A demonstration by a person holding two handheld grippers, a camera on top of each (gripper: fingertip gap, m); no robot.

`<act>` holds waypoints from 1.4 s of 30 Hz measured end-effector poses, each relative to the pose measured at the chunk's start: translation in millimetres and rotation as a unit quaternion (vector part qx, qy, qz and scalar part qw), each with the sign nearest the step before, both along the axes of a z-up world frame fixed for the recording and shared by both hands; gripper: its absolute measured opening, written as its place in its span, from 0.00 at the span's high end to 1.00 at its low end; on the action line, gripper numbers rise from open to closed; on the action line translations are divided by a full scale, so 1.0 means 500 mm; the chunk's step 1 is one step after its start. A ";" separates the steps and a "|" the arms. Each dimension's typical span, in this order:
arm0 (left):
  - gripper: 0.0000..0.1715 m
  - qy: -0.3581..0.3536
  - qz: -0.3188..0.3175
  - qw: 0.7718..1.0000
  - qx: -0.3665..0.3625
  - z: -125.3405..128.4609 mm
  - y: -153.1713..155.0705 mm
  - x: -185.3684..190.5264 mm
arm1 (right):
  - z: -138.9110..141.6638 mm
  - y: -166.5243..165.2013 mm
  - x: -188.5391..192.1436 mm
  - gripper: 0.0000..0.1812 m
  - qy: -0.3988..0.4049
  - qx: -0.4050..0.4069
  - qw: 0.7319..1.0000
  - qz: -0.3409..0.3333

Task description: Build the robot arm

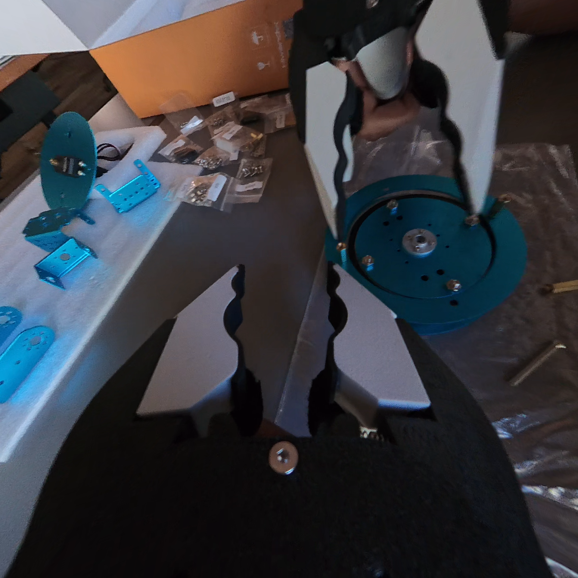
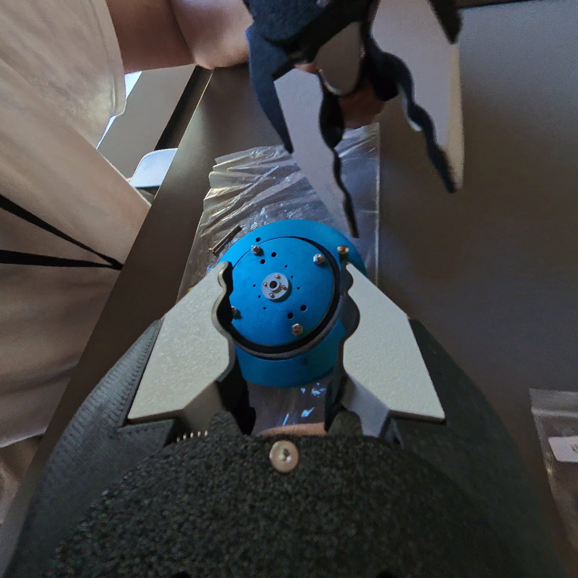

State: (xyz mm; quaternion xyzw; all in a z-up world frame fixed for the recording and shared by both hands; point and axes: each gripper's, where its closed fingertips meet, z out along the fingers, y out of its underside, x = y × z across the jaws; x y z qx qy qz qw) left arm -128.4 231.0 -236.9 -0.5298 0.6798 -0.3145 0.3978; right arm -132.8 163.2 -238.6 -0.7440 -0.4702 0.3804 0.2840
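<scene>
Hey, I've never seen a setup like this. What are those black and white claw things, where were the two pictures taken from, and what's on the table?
They are two hand-held grippers. A person works one in each hand, and each carries a camera looking along its jaws. The left wrist view shows the left gripper, jaws open and empty, above the dark table. The right wrist view shows the right gripper, jaws spread around a blue round disc lying on a clear plastic sheet. I cannot tell whether they press it. Nearby are blue brackets on white foam, small bags of screws, an orange box and brass posts.
</scene>
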 end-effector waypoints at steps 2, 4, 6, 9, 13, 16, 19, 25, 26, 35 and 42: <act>0.69 -0.010 -0.016 1.000 -0.021 0.011 -0.018 -0.002 | 0.004 0.012 0.003 0.63 0.005 0.005 1.000 -0.013; 0.69 -0.013 -0.023 0.999 -0.019 0.015 -0.032 0.007 | 0.003 0.016 -0.009 0.62 0.008 0.005 1.000 -0.009; 0.69 -0.012 -0.024 1.000 -0.006 0.010 -0.038 0.018 | -0.003 0.010 -0.023 0.60 0.000 0.005 1.000 0.004; 0.68 -0.010 -0.018 1.000 -0.001 0.003 -0.029 0.022 | -0.005 0.005 -0.023 0.57 -0.006 0.007 1.000 0.004; 0.70 -0.009 0.008 1.000 0.007 0.005 0.006 0.004 | 0.004 -0.006 0.004 0.62 0.005 -0.003 1.000 -0.003; 0.70 -0.012 -0.007 1.000 -0.014 0.013 -0.011 0.001 | 0.008 0.009 0.009 0.63 0.006 0.006 1.000 -0.017; 0.70 -0.005 -0.022 1.000 -0.001 0.012 -0.030 0.001 | -0.001 0.017 -0.004 0.67 -0.005 0.020 1.000 -0.010; 0.70 0.010 -0.025 1.000 -0.009 -0.008 -0.038 -0.006 | -0.004 -0.002 -0.013 0.69 0.012 -0.008 1.000 0.005; 0.70 0.014 -0.019 1.000 0.001 -0.013 -0.030 -0.006 | 0.001 -0.007 -0.011 0.70 0.016 -0.013 1.000 0.007; 0.71 -0.001 -0.045 0.999 -0.007 0.043 -0.064 -0.066 | -0.001 -0.056 0.104 0.74 -0.028 0.015 0.997 -0.074; 0.73 0.029 -0.120 0.988 0.095 0.005 -0.191 -0.082 | -0.039 -0.120 0.122 0.74 -0.015 -0.097 0.988 -0.118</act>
